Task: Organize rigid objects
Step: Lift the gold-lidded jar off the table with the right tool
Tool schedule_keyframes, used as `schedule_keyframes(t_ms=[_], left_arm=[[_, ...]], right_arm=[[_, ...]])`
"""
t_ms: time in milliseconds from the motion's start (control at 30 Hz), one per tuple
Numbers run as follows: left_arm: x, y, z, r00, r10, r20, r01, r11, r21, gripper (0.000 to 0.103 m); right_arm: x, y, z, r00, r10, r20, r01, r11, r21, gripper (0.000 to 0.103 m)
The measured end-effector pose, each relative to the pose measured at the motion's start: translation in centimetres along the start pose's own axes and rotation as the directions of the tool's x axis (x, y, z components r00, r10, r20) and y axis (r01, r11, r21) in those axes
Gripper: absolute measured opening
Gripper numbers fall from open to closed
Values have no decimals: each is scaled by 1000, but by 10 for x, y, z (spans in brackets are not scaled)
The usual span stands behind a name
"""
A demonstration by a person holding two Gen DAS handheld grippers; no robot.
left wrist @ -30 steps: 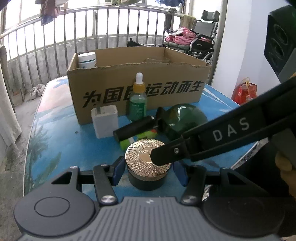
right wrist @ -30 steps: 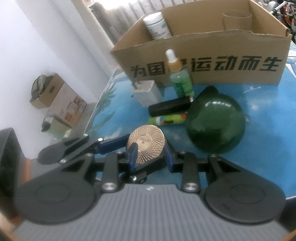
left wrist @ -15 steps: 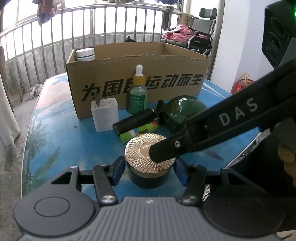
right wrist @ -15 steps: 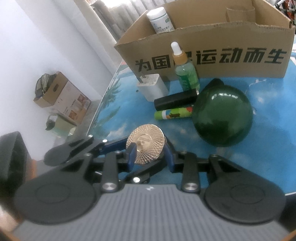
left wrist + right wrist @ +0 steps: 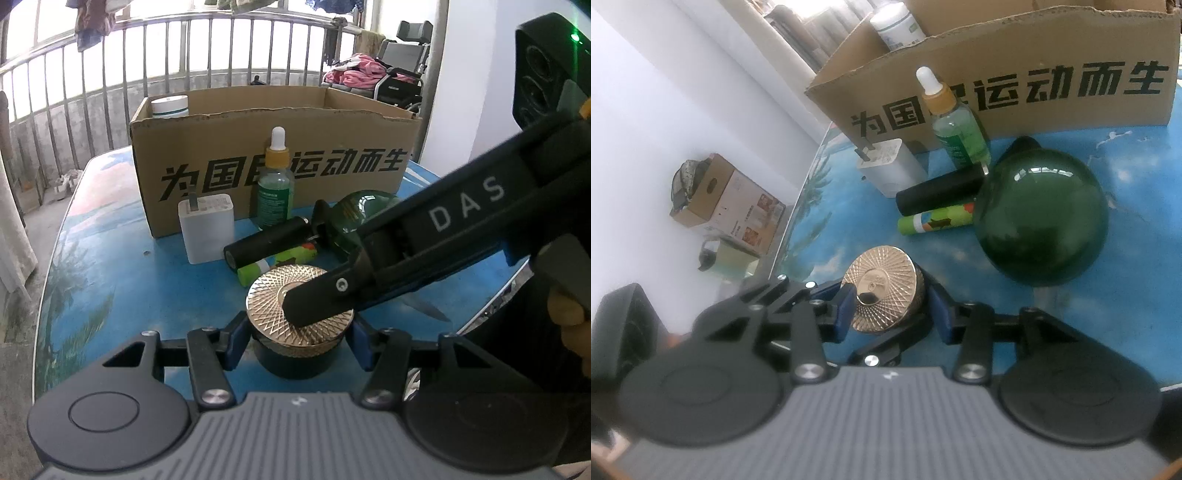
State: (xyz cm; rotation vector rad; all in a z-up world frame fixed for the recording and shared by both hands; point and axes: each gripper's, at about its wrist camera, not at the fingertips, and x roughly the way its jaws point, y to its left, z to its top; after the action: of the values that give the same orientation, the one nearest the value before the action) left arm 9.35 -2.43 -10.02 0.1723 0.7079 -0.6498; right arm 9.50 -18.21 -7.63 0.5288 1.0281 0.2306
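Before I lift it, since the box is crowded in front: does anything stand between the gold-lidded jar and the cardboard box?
Yes. A green tube, black cylinder, dropper bottle and white charger stand between the jar and the box.

Dark round jar point(image 5: 297, 360) with ribbed gold lid point(image 5: 291, 314), upright on blue table. Behind it: black cylinder point(image 5: 267, 245) and green tube point(image 5: 277, 264) lying flat, white charger point(image 5: 207, 229) and green dropper bottle point(image 5: 276, 192) standing, dark green dome point(image 5: 1039, 225).

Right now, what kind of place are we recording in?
Probably an enclosed home balcony or sunroom. Metal window railing with laundry hanging above it, a wheelchair piled with clothes in the corner, and a blue-topped table holding a cardboard box of household items.
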Motion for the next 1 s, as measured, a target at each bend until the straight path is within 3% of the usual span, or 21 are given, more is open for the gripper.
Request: schedule_keyframes(t_ms=[367,733,1000], left_arm=[[-7,-2,7,1000,20,9,-20,1000,-3,57],[-31,-14,23,997,57,54,-59,998,22,57],[-48,-15,71,988,95,123,-103,993,61,57]], right_arm=[[-5,5,0,1000,5,17,-5,1000,-18,42],[-35,18,-1,996,32,81,-27,998,-55,42],[-65,31,25,984,83,160,-65,992,-112,42]])
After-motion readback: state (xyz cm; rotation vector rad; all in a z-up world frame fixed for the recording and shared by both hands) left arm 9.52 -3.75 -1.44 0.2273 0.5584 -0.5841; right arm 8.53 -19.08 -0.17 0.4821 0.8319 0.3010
